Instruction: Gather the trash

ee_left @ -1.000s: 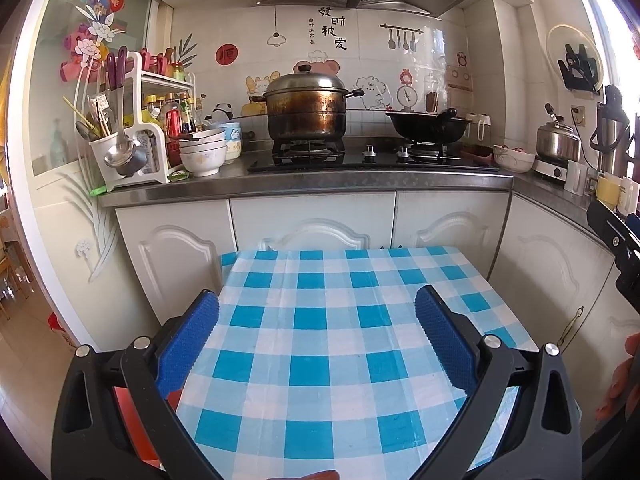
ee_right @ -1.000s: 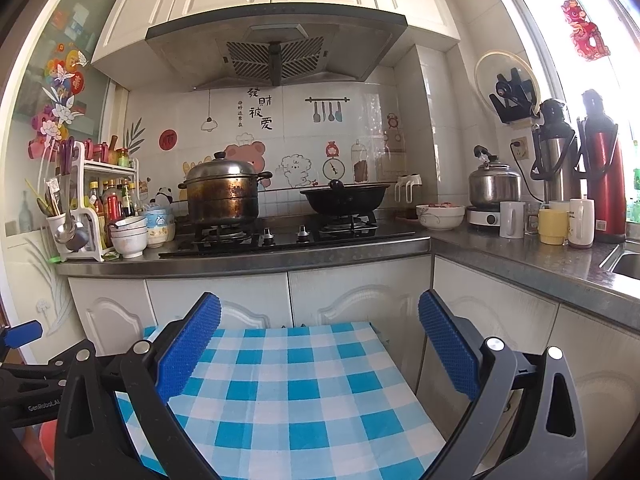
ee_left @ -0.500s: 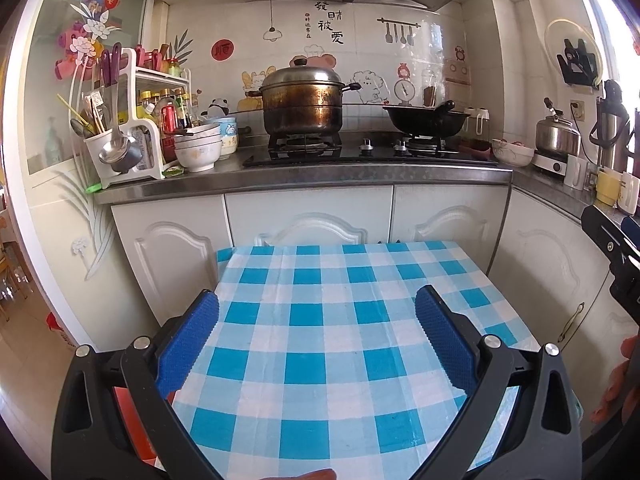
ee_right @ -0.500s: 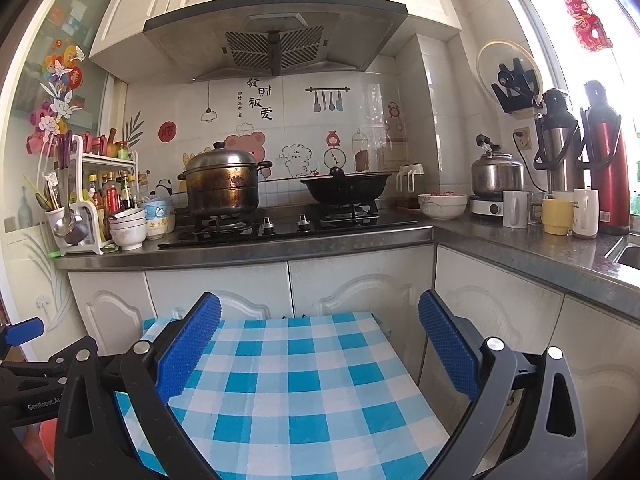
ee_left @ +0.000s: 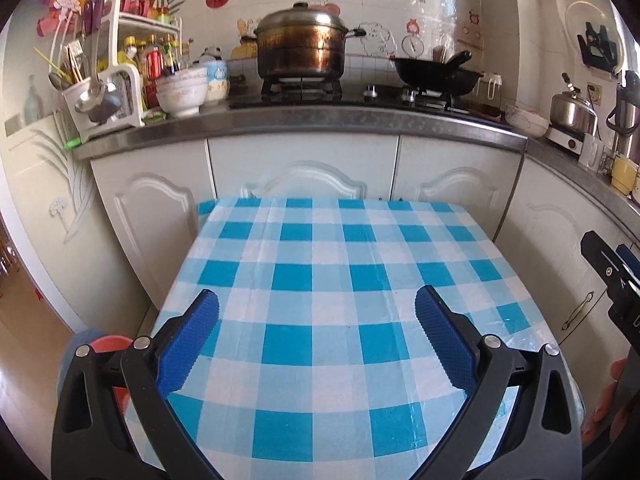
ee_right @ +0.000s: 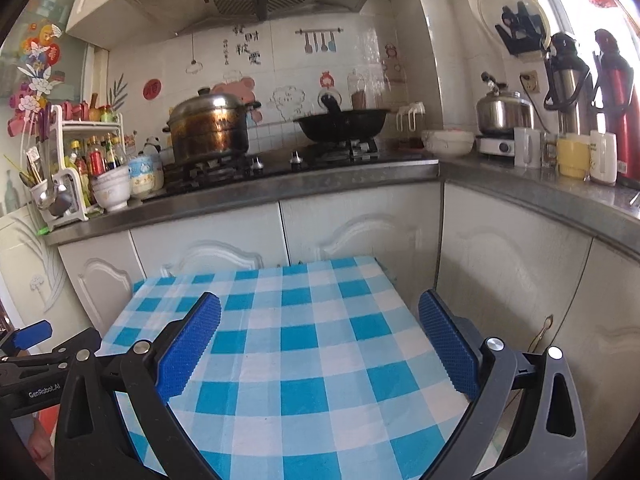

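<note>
My left gripper (ee_left: 317,300) is open and empty, held above a small table with a blue and white checked cloth (ee_left: 332,264). My right gripper (ee_right: 320,304) is open and empty above the same cloth (ee_right: 304,344), to the right of the left one. The right gripper's side shows at the right edge of the left wrist view (ee_left: 612,276), and the left gripper's side shows at the left edge of the right wrist view (ee_right: 36,344). No trash shows on the cloth. A red and blue round container (ee_left: 100,346) sits on the floor left of the table, partly hidden by my left gripper.
White cabinets (ee_left: 304,168) stand right behind the table under a grey counter (ee_left: 320,124). On it are a steel pot (ee_left: 300,46), a black wok (ee_left: 436,74), bowls (ee_left: 182,94), a utensil rack (ee_left: 104,92). A kettle (ee_right: 504,110), mugs (ee_right: 572,156) and thermoses (ee_right: 612,92) line the right counter.
Both wrist views have tilted downward and moved a little closer to the table, so the cloth fills more of each view. Both grippers stay open and empty.
</note>
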`<state>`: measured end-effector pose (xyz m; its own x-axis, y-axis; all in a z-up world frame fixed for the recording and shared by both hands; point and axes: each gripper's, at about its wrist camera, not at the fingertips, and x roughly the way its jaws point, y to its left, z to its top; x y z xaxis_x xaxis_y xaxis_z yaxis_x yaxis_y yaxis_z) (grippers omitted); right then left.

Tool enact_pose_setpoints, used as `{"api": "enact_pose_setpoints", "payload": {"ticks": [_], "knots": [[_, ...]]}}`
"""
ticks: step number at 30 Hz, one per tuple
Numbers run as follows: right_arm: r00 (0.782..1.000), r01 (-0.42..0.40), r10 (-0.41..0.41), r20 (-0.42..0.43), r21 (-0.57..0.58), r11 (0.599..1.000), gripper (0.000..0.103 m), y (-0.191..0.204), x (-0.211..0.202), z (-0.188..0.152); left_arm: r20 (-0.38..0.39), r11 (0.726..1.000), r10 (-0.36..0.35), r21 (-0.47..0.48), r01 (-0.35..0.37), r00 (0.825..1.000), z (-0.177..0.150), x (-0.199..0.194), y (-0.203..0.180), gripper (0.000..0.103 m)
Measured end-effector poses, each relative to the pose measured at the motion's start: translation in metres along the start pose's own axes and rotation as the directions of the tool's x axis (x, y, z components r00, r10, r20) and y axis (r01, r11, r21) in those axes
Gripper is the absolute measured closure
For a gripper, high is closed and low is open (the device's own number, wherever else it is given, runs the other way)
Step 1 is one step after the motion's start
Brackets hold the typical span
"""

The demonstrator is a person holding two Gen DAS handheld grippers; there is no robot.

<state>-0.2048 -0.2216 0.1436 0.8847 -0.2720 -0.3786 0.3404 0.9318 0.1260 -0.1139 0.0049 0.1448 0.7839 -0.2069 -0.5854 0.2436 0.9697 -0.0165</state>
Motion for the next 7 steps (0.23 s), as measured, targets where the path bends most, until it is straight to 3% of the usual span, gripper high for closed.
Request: {"api": "enact_pose_setpoints", "payload": {"ticks": [3, 7], "knots": [[0.993, 0.02, -0.023, -0.117, -0.022, 1.0, 0.005, 0.001, 0.042, -0.02, -0.08, 0.999, 0.029, -0.019, -0.03, 0.996, -0.01, 0.038, -0.003, 0.004], [0.963, 0.034, -0.054, -0.265, -0.082, 0.996, 0.005, 0.009, 0.098, -0.047, -0.168, 0.998, 0.063, -0.001, -0.064, 0.984, -0.023, 0.084, -0.015, 0.004]]}}
